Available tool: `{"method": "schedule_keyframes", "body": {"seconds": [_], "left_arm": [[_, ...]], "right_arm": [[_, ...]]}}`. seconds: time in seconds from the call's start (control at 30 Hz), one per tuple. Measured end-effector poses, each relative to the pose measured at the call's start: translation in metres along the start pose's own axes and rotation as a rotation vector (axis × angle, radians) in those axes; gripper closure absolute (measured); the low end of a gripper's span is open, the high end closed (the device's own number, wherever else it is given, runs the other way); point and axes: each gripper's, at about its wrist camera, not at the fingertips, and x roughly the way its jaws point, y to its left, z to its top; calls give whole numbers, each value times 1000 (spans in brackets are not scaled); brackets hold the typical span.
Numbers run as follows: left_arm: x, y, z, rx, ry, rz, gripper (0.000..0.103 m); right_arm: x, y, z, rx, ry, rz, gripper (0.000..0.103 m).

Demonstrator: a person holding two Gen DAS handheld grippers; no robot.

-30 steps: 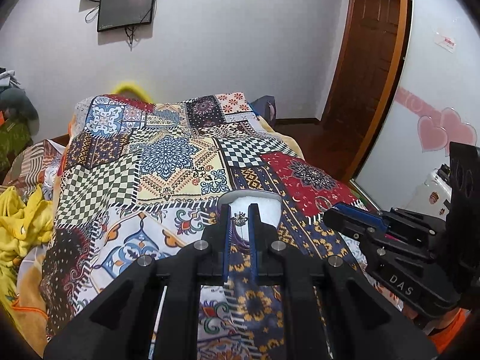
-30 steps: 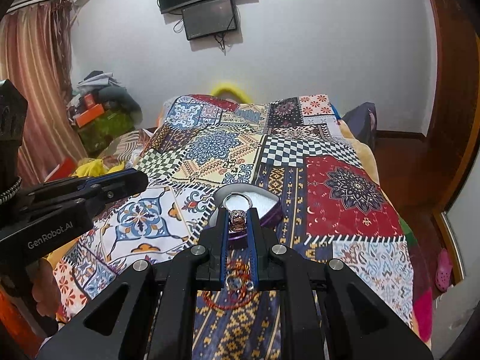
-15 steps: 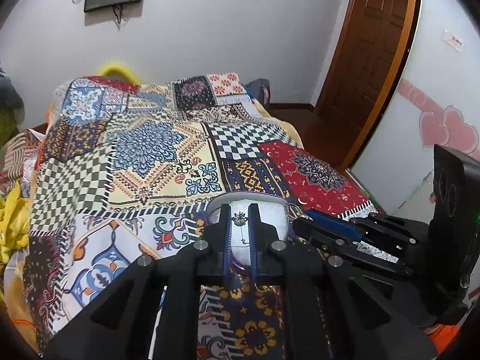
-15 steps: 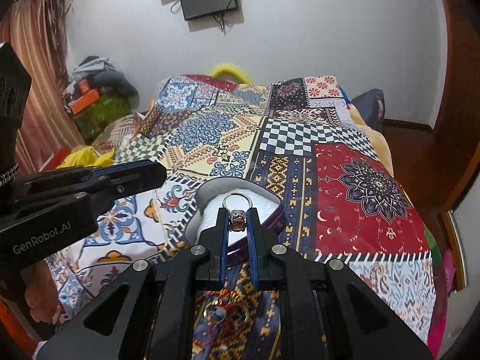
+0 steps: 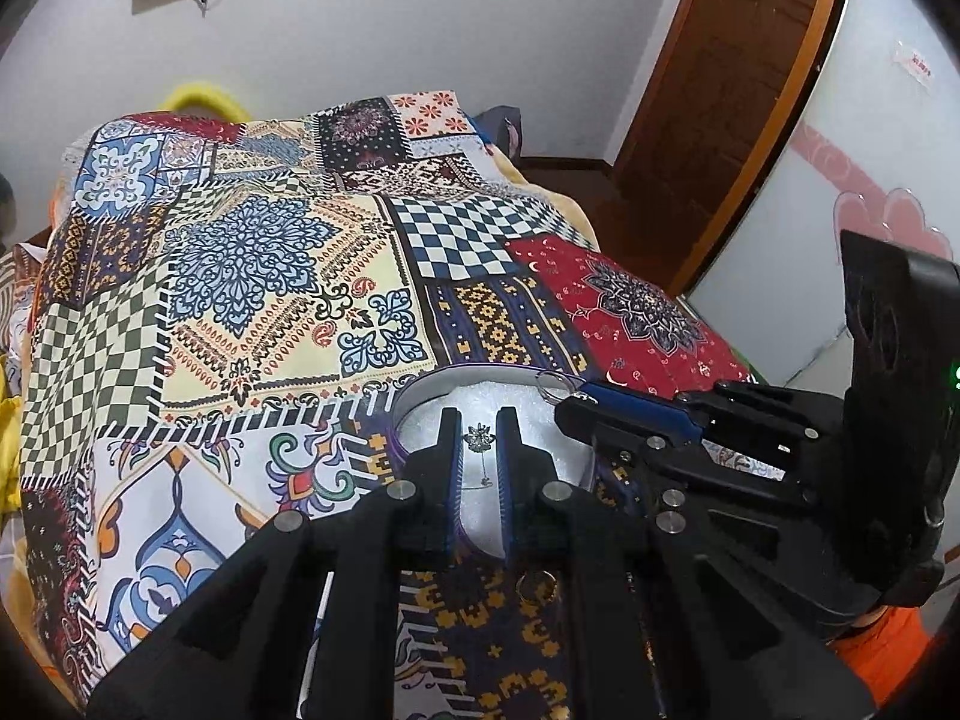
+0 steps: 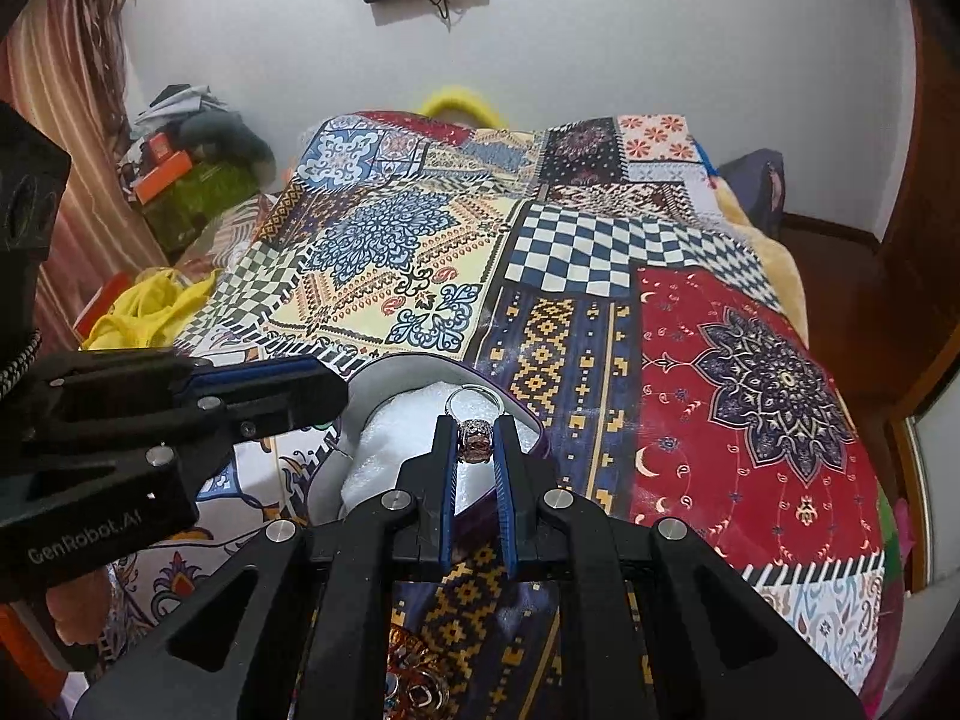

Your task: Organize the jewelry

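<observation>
Over the purple box [image 6: 528, 420] on the patchwork quilt [image 6: 750, 372], right gripper [image 6: 477, 441] pinches a ring [image 6: 476, 441] at 12 o'clock. Left gripper [image 5: 480, 441], at 9 o'clock, clamps a small pendant [image 5: 480, 437] on its chain.

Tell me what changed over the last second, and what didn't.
Both grippers moved forward over the white-lined jewelry box. The right gripper carried its ring from the near rim to above the lining; the left gripper brought its pendant in too. Both grips and the box stayed as they were.
</observation>
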Motion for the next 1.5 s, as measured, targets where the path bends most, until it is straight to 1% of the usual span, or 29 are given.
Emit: {"method": "schedule_keyframes", "body": {"seconds": [0.23,0.33,0.57,0.63,0.73,0.93,1.0,1.1,1.13,1.23,1.3,1.5], "left_arm": [[6,-2,0,6,20,-4,93],[5,-2,0,9,20,9,93],[-9,-3,0,11,-4,39,93],[-15,-3,0,14,-15,48,91],[-24,-5,-1,16,-27,60,87],[-44,-8,-6,18,-55,90,79],[-50,-10,-8,22,-63,98,73],[-61,-14,-14,28,-79,112,67],[-64,-15,-15,30,-81,115,67],[-72,-18,-20,37,-86,122,64],[-77,-20,-25,40,-87,125,62],[-88,-26,-41,38,-78,131,61]], "right_arm": [[5,0,1,-20,19,7,92],[5,1,1,-30,17,7,92],[-2,3,2,-49,20,-2,92],[-7,4,2,-47,14,-1,88],[-14,5,1,-47,1,-8,83],[-34,10,1,-63,-32,-33,83],[-42,12,0,-66,-46,-43,83],[-53,16,-2,-76,-66,-62,81],[-55,17,-3,-78,-70,-66,80],[-65,19,-7,-78,-88,-74,74],[-70,22,-10,-76,-98,-81,73],[-83,25,-20,-66,-109,-85,73]]}}
